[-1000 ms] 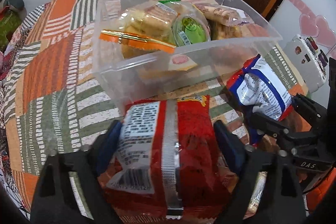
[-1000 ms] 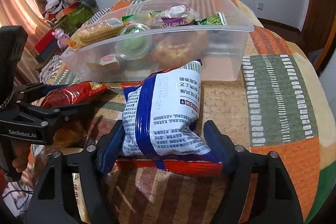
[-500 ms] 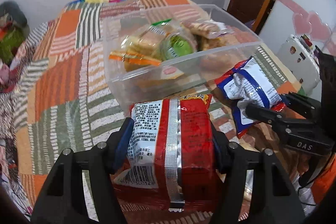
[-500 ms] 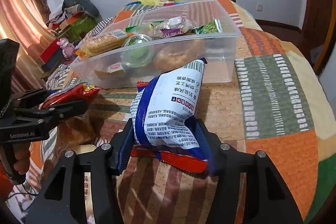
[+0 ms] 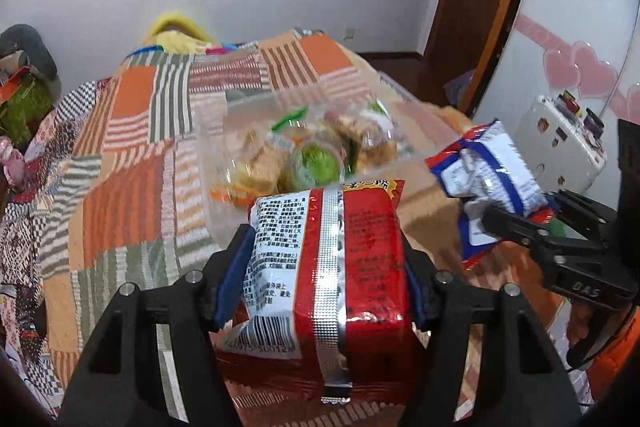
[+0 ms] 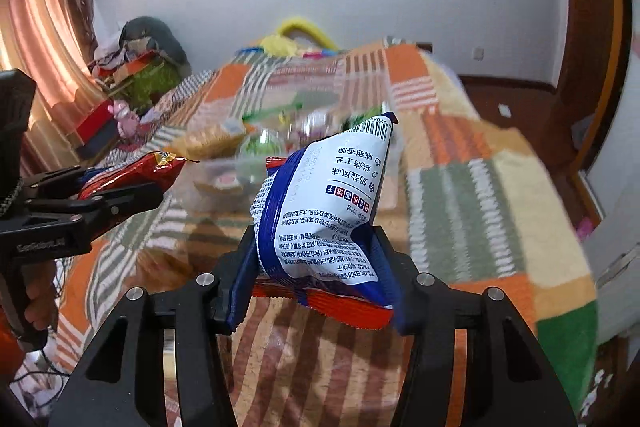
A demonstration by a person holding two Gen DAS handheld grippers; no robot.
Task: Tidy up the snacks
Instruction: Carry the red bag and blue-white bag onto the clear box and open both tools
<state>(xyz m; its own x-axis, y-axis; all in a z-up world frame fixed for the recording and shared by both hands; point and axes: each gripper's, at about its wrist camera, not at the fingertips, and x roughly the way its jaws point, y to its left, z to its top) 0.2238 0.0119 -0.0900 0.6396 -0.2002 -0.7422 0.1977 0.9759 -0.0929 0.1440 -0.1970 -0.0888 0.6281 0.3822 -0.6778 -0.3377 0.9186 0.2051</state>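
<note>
Snacks [image 5: 304,155] in bin [image 5: 412,157] on bedspread [image 5: 132,187]

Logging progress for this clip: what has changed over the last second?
Both tongs closed and lifted: the left tongs took hold of the red foil snack bag, the right tongs the blue-and-white snack bag; both bags are now off the patchwork cover. The clear plastic bin of snacks stayed put.

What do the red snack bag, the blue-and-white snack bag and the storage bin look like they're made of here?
Red snack bag: glossy plastic film, likely foil-lined; it shows glare and a silvery crimped back seam.
Blue-and-white snack bag: similar printed film; it creases and dents where the right gripper pinches it.
Storage bin: clear rigid plastic, by the look; the snacks inside show through its walls, though motion blur leaves the finish unclear.
</note>
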